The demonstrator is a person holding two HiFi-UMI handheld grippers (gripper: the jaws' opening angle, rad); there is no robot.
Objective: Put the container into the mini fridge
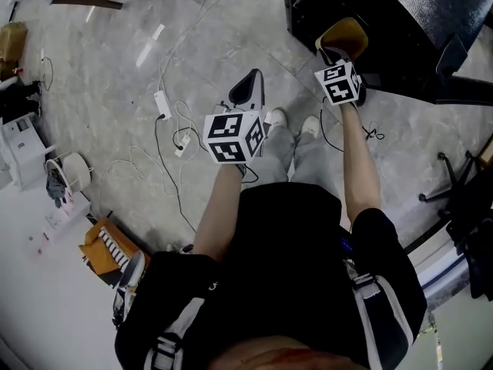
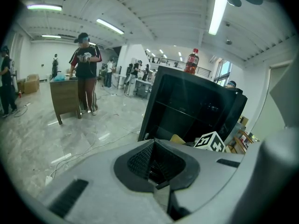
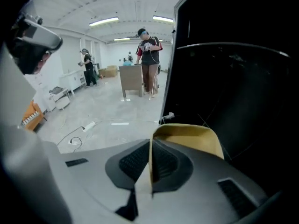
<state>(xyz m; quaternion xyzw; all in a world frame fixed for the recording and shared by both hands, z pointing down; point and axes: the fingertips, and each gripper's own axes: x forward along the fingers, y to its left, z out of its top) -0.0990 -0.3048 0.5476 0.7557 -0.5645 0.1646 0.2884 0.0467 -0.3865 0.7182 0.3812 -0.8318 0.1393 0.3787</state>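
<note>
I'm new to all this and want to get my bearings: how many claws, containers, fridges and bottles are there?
Claws: 2 (left claw, right claw)
Yellow container: 1
Mini fridge: 1
Red bottle: 1
Total: 5

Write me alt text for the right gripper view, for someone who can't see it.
The right gripper has its jaws pinched on the thin wall of a tan container, held in front of the dark, open mini fridge on the right. Behind lie a pale floor with cables and people at a wooden desk.
</note>
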